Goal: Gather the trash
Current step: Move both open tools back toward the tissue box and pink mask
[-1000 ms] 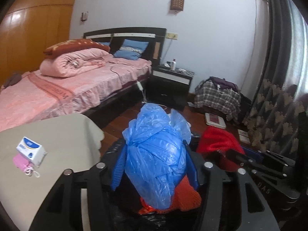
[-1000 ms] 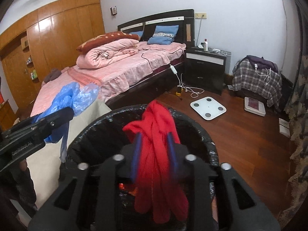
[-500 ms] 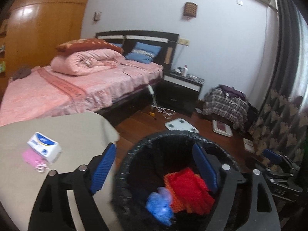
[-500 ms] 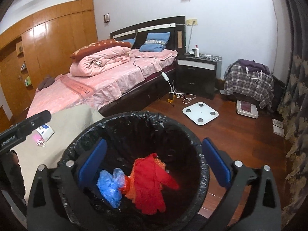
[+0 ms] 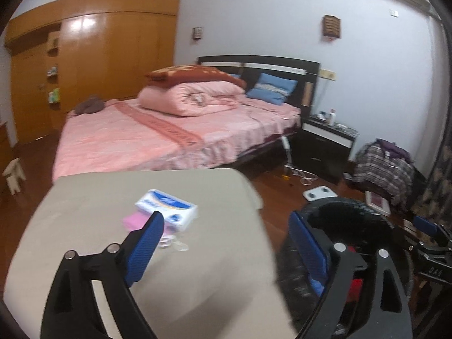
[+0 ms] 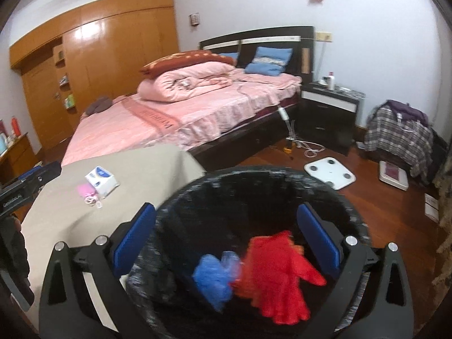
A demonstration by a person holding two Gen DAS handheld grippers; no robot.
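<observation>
Soft, even indoor light is filling the room, dim rather than bright, and I am seeing no hard shadows. Glare is bouncing off the glossy wardrobe doors point(image 5: 84, 25) in pale patches. Both my fisheye views are bending the walls and darkening into black corners. Motion blur is smearing my left view, softening the tissue pack point(image 5: 166, 206) on the worktop point(image 5: 84, 217). In my right view the black bin's rim point(image 6: 254, 172) and the blue bag point(image 6: 214, 276) inside are streaking, while the bed point(image 6: 180, 113) is staying fairly crisp.
</observation>
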